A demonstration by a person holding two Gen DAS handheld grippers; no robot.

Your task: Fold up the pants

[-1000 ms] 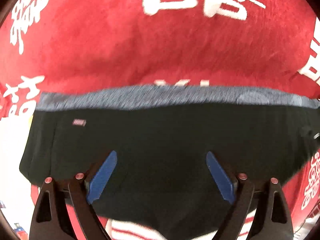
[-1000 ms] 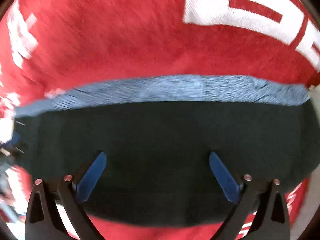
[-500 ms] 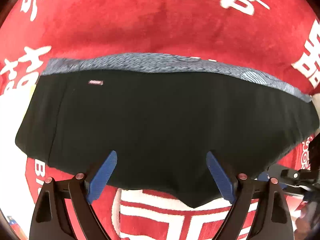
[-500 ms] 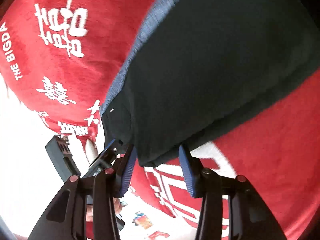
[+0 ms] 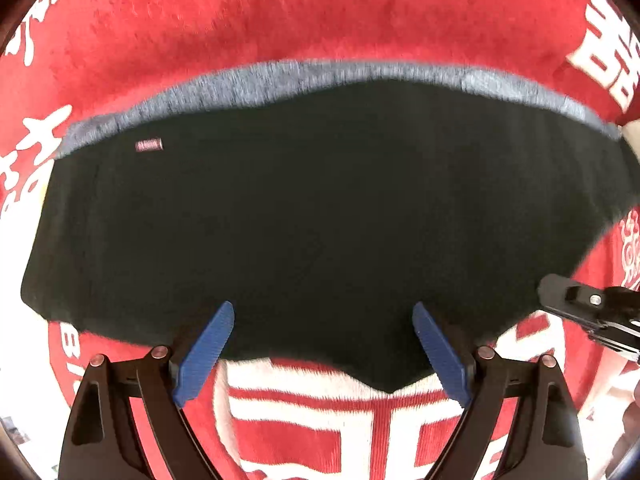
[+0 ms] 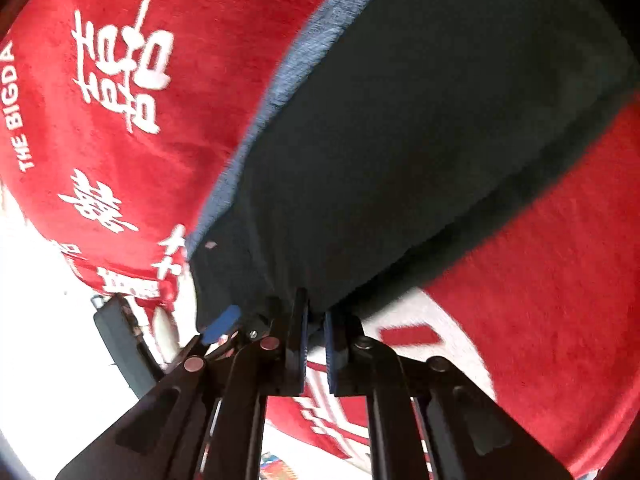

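The black pants (image 5: 304,220) lie flat on the red blanket (image 5: 320,12), long axis running nine to three in the left view, grey waistband (image 5: 320,78) toward twelve. The right gripper (image 6: 316,332) is pinching the near hem, while the left gripper (image 5: 324,350) hangs spread wide over the six o'clock edge. With one corner held, I'd worry the fold drags skewed or the thin hem slips out.

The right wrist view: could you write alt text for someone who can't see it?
The right claw is pinched shut on the near edge of dark pants with a grey-blue waistband. The pants lie on a red blanket printed with white characters. Part of the left claw, with its blue pad, shows at lower left.
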